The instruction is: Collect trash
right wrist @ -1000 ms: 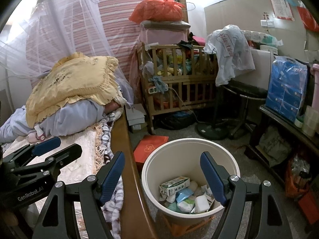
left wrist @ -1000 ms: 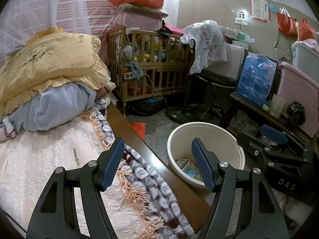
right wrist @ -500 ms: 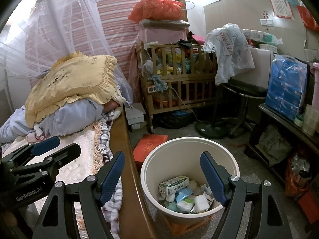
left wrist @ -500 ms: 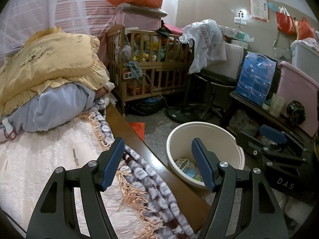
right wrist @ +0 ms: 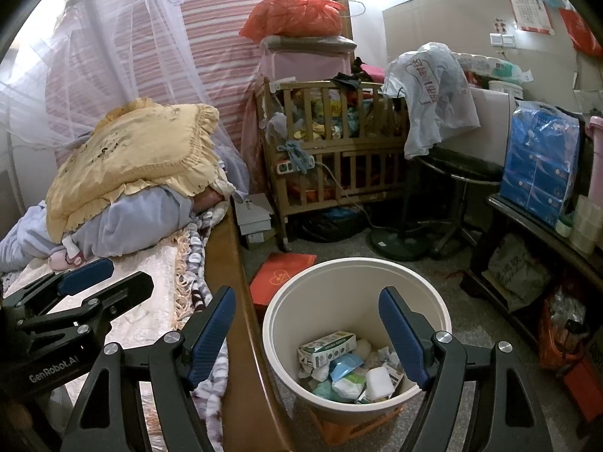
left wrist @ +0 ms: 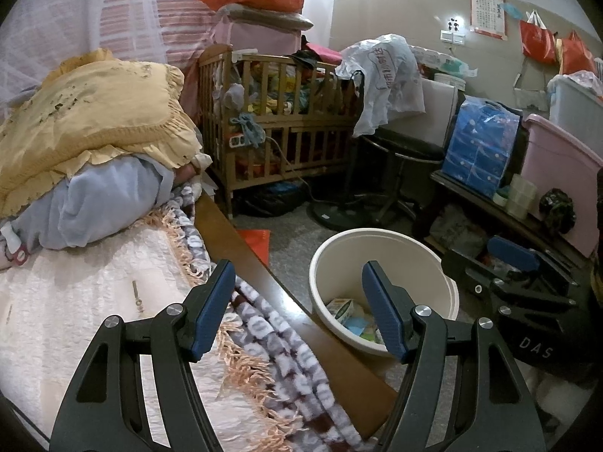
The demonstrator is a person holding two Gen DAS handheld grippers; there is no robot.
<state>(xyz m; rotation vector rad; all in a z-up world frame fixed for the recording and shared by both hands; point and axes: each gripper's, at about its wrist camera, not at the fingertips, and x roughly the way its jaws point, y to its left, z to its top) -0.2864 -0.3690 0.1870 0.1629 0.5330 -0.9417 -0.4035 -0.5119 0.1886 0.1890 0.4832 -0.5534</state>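
A cream round bin (right wrist: 286, 309) stands on the floor beside the bed and holds several pieces of trash (right wrist: 348, 367): a small carton, wipes packets and crumpled paper. My right gripper (right wrist: 307, 324) hovers open above the bin's mouth with nothing between its fingers. My left gripper (left wrist: 297, 297) is open and empty over the bed's wooden side rail (left wrist: 241, 248), with the bin (left wrist: 380, 241) just to its right. Each gripper shows in the other's view: the right gripper (left wrist: 520, 260) at the right edge, the left gripper (right wrist: 81, 280) over the bed.
The bed (left wrist: 75, 293) carries a yellow pillow (left wrist: 86, 120), a blue bundle and a fringed blanket. A red box (right wrist: 280, 275) lies on the floor by the bin. A wooden crib (right wrist: 331, 154), a stool (right wrist: 458, 173) and a loaded shelf (right wrist: 535, 218) crowd the floor behind.
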